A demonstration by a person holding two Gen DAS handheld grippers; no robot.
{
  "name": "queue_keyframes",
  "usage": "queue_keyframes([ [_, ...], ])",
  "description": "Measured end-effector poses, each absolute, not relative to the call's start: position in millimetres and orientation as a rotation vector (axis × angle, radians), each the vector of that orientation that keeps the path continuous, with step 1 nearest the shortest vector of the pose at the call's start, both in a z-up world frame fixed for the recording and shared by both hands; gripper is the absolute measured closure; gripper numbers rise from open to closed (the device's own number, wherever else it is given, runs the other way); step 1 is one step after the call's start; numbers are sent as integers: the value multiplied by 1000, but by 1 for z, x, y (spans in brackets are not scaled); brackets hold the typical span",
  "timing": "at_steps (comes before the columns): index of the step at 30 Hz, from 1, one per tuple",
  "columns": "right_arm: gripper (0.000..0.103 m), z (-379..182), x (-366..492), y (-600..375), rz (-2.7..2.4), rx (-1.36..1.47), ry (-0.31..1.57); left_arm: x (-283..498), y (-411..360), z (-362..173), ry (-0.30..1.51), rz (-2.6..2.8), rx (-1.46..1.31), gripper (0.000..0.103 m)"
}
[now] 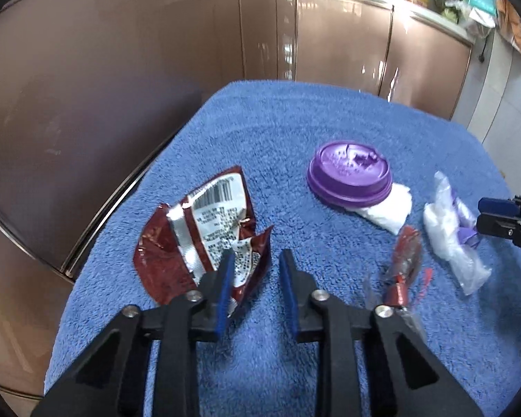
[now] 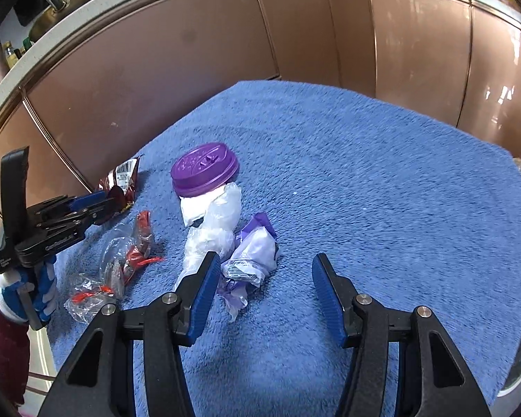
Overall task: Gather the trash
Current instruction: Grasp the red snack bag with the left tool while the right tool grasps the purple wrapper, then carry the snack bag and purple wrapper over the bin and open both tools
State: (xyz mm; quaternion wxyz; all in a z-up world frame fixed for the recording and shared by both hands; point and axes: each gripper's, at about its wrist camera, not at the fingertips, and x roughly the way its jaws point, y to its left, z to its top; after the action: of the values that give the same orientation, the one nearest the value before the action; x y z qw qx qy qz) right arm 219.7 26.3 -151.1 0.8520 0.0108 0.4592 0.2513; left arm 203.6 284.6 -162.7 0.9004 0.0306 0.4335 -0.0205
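Left hand-held gripper [image 1: 255, 267] parted over foil wrapper [image 1: 198, 239] near counter's [image 2: 382, 180] left edge; right hand-held gripper [image 2: 265, 278] wide apart beside purple-white wrapper [image 2: 255, 253]. Light, crinkly, slippery; best pinched at a raised fold.

towel [image 2: 364, 173]: rough terry cloth | lid [image 1: 349, 177]: glossy plastic | cabinets [image 1: 121, 69]: glossy

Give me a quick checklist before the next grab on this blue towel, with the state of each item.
1. Left gripper open: ok.
2. Right gripper open: ok, wide.
3. Both grippers empty: ok.
4. Red snack wrapper between the left fingers: not ok, only the left finger overlaps it.
5. Purple-and-white wrapper between the right fingers: ok, near the left finger.
6. Purple lid free to lift: cannot tell, it rests partly on white plastic.
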Motion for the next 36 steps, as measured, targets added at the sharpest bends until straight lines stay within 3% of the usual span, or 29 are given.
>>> queue_keyframes([
  [11, 56, -164, 229, 33, 613, 80, 1006, 206, 284, -170, 900, -30, 41, 95],
  [24, 65, -176, 244, 40, 656, 229, 1088, 168, 299, -126, 814, 18, -43, 97],
  [36, 65, -125, 199, 1, 608, 191, 979, 115, 286, -70, 709, 3, -58, 97],
])
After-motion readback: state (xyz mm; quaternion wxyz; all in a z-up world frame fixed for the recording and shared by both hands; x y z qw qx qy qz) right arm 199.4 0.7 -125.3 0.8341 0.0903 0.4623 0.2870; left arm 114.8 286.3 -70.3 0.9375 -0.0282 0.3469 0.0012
